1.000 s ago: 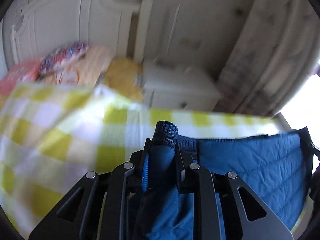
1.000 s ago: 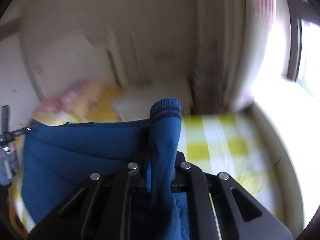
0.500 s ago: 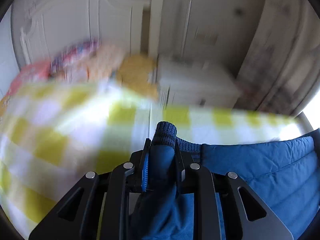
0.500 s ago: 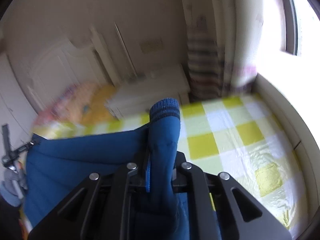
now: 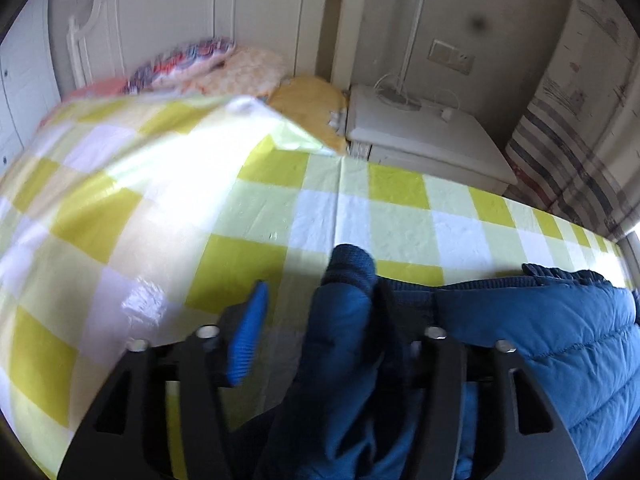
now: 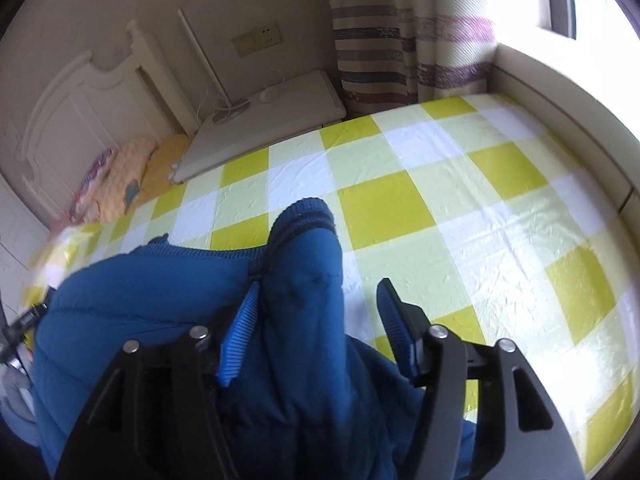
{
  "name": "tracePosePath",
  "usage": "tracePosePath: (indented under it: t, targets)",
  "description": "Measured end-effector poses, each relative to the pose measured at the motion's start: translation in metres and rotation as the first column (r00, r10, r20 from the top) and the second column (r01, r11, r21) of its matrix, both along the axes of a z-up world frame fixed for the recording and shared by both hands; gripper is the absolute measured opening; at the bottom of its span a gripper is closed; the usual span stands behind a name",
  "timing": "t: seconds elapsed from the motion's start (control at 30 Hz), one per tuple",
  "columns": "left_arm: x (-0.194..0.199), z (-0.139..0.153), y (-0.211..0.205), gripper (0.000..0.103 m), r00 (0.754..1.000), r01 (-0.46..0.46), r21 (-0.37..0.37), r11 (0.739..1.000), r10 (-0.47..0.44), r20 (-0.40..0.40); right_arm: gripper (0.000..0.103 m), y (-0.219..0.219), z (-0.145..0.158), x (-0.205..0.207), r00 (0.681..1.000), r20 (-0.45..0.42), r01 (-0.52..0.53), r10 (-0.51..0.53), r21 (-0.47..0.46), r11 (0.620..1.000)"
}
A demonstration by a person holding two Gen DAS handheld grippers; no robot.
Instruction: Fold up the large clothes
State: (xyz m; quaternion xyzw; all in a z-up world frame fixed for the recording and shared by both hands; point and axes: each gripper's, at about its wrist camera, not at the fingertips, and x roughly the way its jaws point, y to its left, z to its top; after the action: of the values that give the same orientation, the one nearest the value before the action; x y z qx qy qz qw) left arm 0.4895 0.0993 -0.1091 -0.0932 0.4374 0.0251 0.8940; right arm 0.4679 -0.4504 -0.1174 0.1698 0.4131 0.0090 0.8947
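On a bed spread with a glossy yellow, pale-green and white checked sheet (image 6: 440, 184), a quilted blue padded jacket (image 5: 560, 344) lies along the near edge, one ribbed knit cuff standing between each pair of fingers. The left gripper (image 5: 320, 316) has just been opening: its fingers stand apart, and the cuff seems to lean on the inner one, though blur hides any contact. The right gripper (image 6: 316, 316) has likewise just been opening, the sleeve resting against its left pad and clear of the other. Beyond the sheet sit a white bedside cabinet (image 5: 420, 136), patterned pillows (image 5: 224, 68) against a white carved headboard (image 5: 180, 12), and a striped curtain (image 6: 384, 48) beside a bright window.
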Motion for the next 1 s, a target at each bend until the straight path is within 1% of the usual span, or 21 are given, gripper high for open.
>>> tracePosePath:
  t: [0.03, 0.07, 0.1, 0.2, 0.33, 0.47, 0.57, 0.7, 0.8, 0.87, 1.0]
  targets:
    - [0.002, -0.004, 0.001, 0.061, 1.000, 0.003, -0.017, 1.000, -0.003, -0.018, 0.063, -0.002, -0.002, 0.001, 1.000, -0.006, 0.000, 0.000, 0.018, 1.000]
    - [0.006, -0.008, 0.004, 0.061, 0.999, 0.006, -0.041, 0.999, -0.008, -0.041, 0.063, -0.002, -0.002, 0.002, 1.000, -0.010, -0.003, 0.004, 0.016, 1.000]
    - [0.007, -0.009, 0.004, 0.062, 0.999, 0.010, -0.044, 0.999, -0.011, -0.039, 0.064, 0.001, -0.002, 0.005, 1.000, -0.015, -0.007, 0.007, 0.005, 1.000]
    - [0.004, -0.009, -0.001, 0.063, 0.999, 0.011, -0.005, 1.000, -0.011, -0.036, 0.064, 0.009, -0.002, 0.004, 1.000, -0.022, -0.009, 0.008, -0.045, 0.999]
    - [-0.001, -0.008, -0.006, 0.063, 0.999, 0.024, 0.040, 0.999, -0.022, -0.032, 0.063, 0.010, -0.002, -0.001, 1.000, -0.023, -0.006, 0.005, -0.052, 0.999]
    - [-0.003, -0.008, -0.004, 0.063, 0.999, 0.024, 0.036, 0.999, -0.022, -0.032, 0.063, 0.010, -0.003, -0.002, 1.000, -0.022, -0.006, 0.005, -0.053, 0.999]
    - [-0.003, -0.009, -0.005, 0.064, 0.999, 0.029, 0.053, 0.998, -0.027, -0.037, 0.064, 0.011, -0.003, -0.003, 1.000, -0.022, -0.007, 0.006, -0.053, 0.999]
    - [-0.009, -0.010, -0.003, 0.064, 0.999, 0.034, 0.053, 0.998, -0.032, -0.040, 0.064, 0.015, -0.002, -0.005, 0.999, -0.032, -0.021, 0.019, -0.078, 0.997]
    - [-0.030, -0.008, -0.007, 0.064, 0.999, 0.043, 0.118, 0.992, -0.039, -0.033, 0.061, 0.025, -0.002, -0.022, 0.999, -0.031, -0.042, 0.040, -0.104, 0.994]
    - [-0.055, -0.006, -0.005, 0.064, 0.999, 0.040, 0.156, 0.987, -0.037, -0.021, 0.060, 0.031, -0.003, -0.042, 0.999, -0.015, -0.052, 0.051, -0.102, 0.993]
    - [-0.114, -0.006, 0.016, 0.064, 1.000, -0.010, 0.132, 0.991, 0.012, -0.013, 0.060, 0.046, -0.004, -0.076, 0.995, -0.003, -0.099, 0.099, -0.108, 0.989]
